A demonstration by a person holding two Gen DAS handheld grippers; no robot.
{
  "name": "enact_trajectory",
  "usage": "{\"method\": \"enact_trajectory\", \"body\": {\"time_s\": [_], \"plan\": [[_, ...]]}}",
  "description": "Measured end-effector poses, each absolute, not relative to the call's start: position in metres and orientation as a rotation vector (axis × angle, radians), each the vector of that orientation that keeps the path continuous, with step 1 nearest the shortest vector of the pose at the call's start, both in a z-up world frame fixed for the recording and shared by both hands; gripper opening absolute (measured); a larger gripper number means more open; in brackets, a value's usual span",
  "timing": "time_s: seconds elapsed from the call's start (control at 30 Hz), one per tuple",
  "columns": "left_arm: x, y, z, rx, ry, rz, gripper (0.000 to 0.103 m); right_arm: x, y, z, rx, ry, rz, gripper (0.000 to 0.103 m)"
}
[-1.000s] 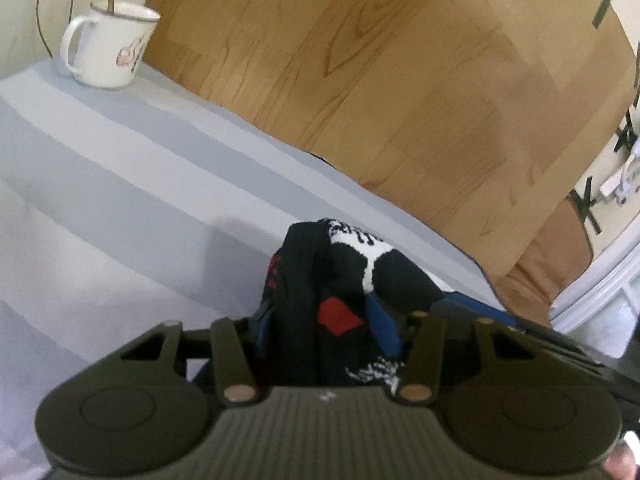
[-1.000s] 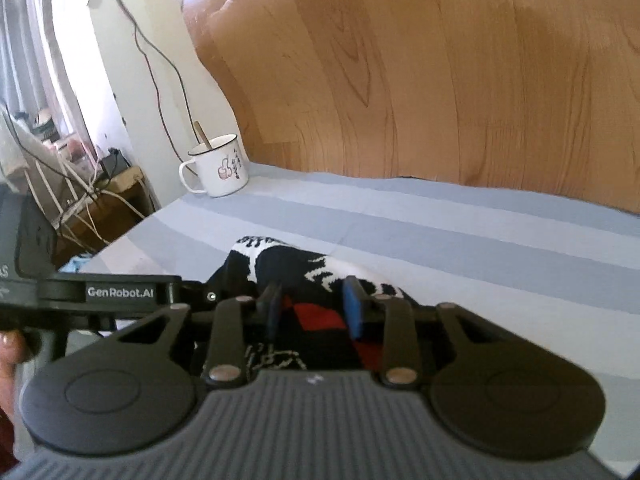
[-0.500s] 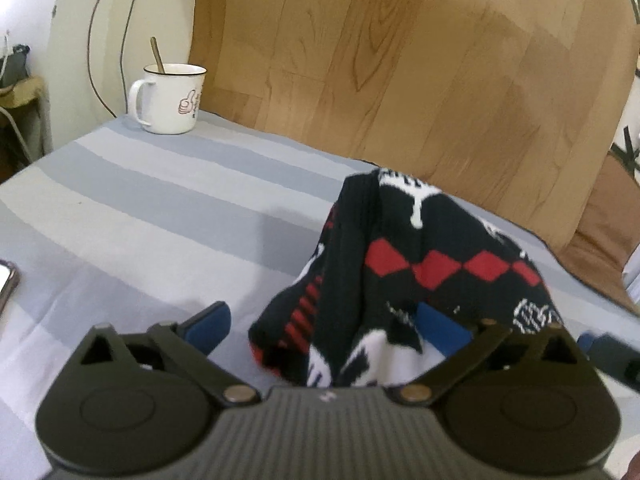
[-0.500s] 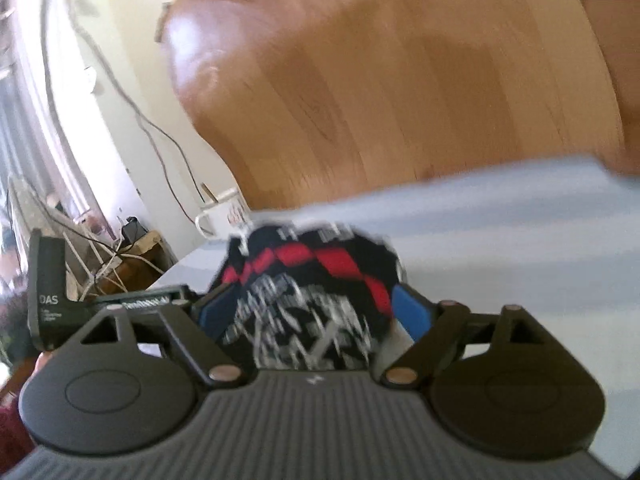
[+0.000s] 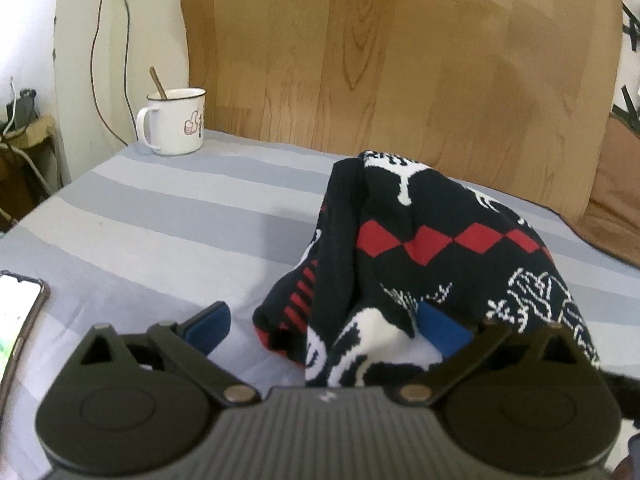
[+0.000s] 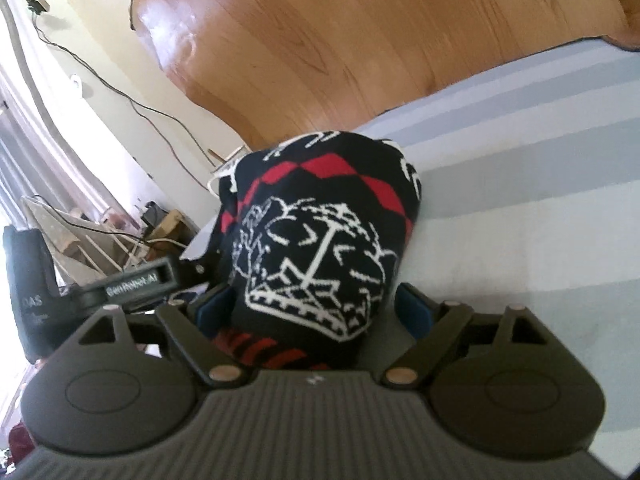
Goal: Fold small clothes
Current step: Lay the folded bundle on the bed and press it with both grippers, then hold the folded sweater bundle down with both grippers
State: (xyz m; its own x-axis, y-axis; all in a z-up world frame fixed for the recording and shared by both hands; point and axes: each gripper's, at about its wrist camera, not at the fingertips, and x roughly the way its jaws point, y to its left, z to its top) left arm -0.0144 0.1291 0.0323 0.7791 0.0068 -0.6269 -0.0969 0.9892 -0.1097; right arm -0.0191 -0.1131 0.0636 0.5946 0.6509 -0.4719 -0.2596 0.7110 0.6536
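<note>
A black patterned knit garment [image 5: 432,248] is seen heaped on a striped bed [image 5: 160,216], flanked by left tongs [image 5: 324,320] and right tongs [image 6: 314,308], both just spread wide.

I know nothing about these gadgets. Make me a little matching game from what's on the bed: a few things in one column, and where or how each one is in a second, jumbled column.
Things:
1. mug
2. phone
3. knitted garment
4. left claw

Where or how:
A. lying at the left edge of the left-wrist view, screen lit
B. standing at the far corner of the striped sheet, a spoon in it
C. spread wide open
D. bunched in a heap, black with red diamonds and white patterns

Pairs: 1-B, 2-A, 3-D, 4-C
</note>
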Motion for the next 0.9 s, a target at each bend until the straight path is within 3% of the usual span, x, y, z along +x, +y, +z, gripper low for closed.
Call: {"method": "enact_trajectory", "body": {"time_s": [0.9], "plan": [[-0.016,0.141,0.021,-0.153,0.647,-0.012,0.103,-0.023,-0.116,0.064,0.583,0.743,0.565,0.091]]}}
